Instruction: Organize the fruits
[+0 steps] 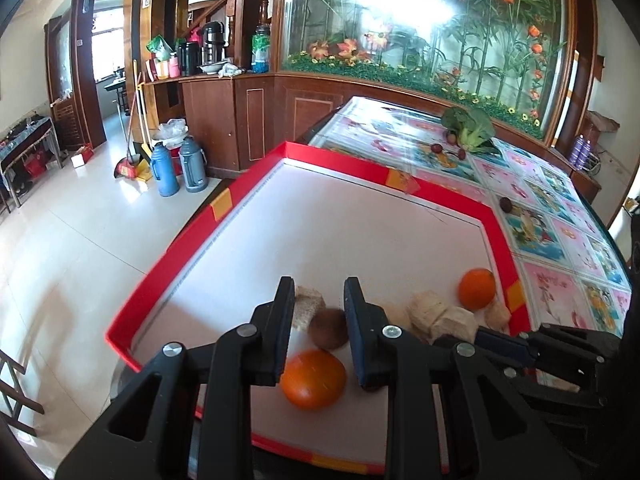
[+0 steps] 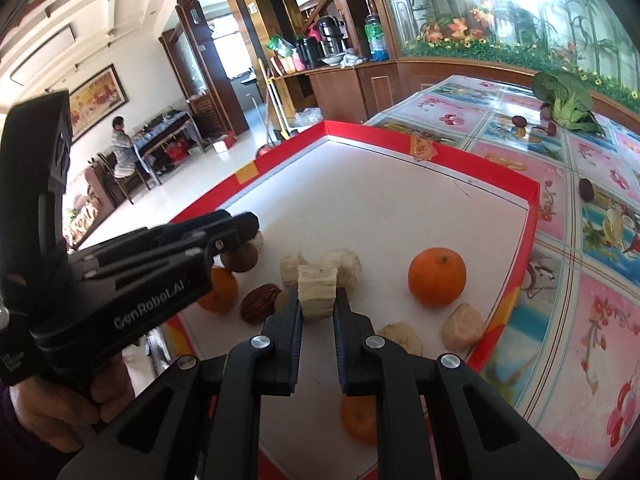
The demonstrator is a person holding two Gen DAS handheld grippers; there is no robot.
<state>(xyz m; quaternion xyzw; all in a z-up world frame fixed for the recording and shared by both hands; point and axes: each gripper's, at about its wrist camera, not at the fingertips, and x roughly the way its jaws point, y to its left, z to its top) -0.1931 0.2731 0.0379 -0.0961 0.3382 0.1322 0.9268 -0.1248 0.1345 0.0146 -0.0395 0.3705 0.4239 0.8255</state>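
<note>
So the big thing here is the red-rimmed tray [image 2: 500, 176] with its white floor, sitting on a flowery table [image 2: 592, 320]. Pretty much all the fruit is bunched at the near end of that tray, right under both grippers.

Right gripper [image 2: 316, 304] is clamped on a pale fibrous chunk [image 2: 316, 292], pinched right at the fingertips and, I'd say, lifted a bit off the tray floor. The chunk is stubby, with no real long axis, so orientation hardly matters. What matters is where it goes: more pale chunks [image 2: 348, 268] sit just beyond it and a couple more [image 2: 462, 326] off to its right by the rim, with an orange [image 2: 437, 277] between those groups. Dropping it with the ones straight ahead looks like the shortest hop.

Left gripper [image 1: 318, 312] is nearly closed, but the gap between its fingers looks empty to me. A brown nut [image 1: 329, 329] lies straight ahead just past the tips, another orange [image 1: 313, 379] sits below the fingers closer in, and a pale chunk [image 1: 308, 308] is behind the nut. So left is the nearer hand for the nut, but it'd have to open up first.

Far down the table there's broccoli [image 1: 470, 126] and some small dark fruits [image 1: 506, 205], well apart from the tray.
</note>
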